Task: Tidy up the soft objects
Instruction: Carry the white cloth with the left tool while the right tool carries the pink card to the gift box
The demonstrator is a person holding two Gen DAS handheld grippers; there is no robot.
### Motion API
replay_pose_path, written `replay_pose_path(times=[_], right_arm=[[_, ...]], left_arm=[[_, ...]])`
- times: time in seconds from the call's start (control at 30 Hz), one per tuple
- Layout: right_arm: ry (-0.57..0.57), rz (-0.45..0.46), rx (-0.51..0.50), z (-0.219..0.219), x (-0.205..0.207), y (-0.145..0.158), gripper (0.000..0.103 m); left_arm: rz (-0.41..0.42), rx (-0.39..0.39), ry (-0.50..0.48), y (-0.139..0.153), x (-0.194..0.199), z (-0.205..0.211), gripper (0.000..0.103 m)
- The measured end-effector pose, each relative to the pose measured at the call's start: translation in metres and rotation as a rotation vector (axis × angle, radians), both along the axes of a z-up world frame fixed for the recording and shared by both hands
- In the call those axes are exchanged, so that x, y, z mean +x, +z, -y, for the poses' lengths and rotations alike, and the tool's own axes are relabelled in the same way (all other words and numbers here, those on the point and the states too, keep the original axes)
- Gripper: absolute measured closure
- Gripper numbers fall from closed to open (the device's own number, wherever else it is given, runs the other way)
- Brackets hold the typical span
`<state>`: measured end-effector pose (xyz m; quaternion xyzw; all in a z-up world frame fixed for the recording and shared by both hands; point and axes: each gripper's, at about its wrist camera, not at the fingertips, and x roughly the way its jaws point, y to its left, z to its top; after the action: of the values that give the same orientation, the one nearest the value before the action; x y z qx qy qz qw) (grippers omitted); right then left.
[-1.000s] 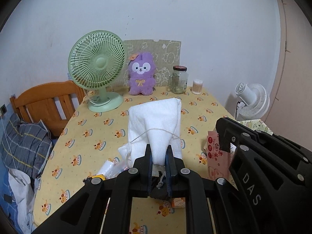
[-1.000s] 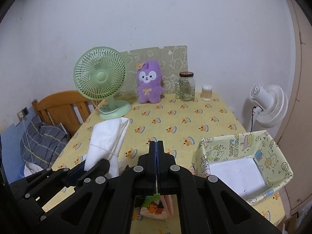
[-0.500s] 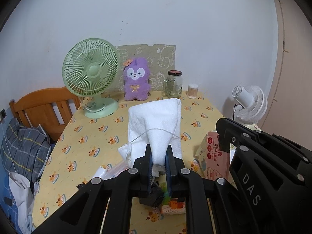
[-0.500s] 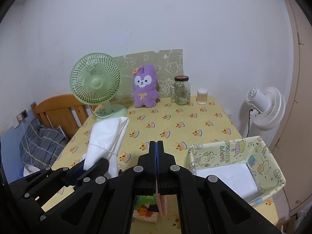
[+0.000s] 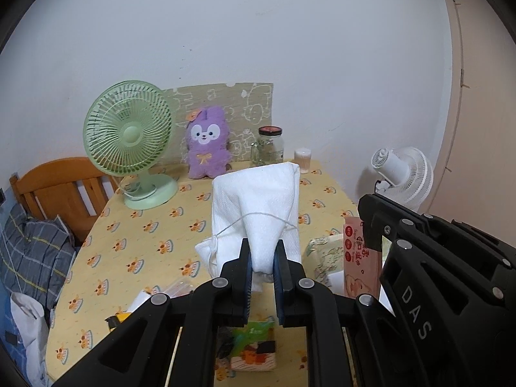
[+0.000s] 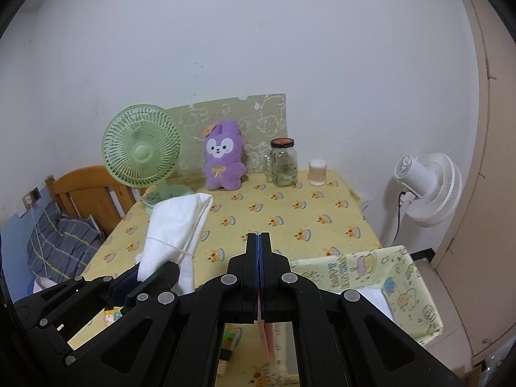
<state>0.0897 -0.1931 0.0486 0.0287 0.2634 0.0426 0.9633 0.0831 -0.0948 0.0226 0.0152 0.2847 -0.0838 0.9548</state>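
Observation:
My left gripper (image 5: 262, 251) is shut on a white towel bundle (image 5: 258, 200) tied round with thin string, held up above the yellow table (image 5: 145, 225). The same towel (image 6: 174, 225) shows at the left of the right wrist view. My right gripper (image 6: 258, 238) is shut on a thin pink packet (image 6: 267, 338) that hangs below its fingers. This pink packet (image 5: 358, 258) also appears at the right of the left wrist view. A yellow patterned fabric box (image 6: 371, 267) with white cloth (image 6: 377, 300) inside stands at the table's right edge.
At the table's far side stand a green fan (image 5: 129, 138), a purple plush (image 5: 208, 145), a glass jar (image 5: 269, 145) and a small swab tub (image 5: 303, 158). A colourful packet (image 5: 254, 345) lies below my left gripper. A wooden chair (image 5: 58, 187) with plaid clothes is left; a white fan (image 5: 403, 174) is right.
Both grippers have risen and drawn back from the fan and plush, carrying the towel and the pink packet. The colourful packet on the table has come into view beneath.

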Motion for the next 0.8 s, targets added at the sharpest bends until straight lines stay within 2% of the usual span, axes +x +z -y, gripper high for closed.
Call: replay_pose_path(times=[0.8], right_arm=[[-0.115,-0.003,-0.015,0.069,0.009,-0.002,0.1]], left_arm=[[-0.014,0.001,-0.111,-0.004,0.02,0.069,0.094]])
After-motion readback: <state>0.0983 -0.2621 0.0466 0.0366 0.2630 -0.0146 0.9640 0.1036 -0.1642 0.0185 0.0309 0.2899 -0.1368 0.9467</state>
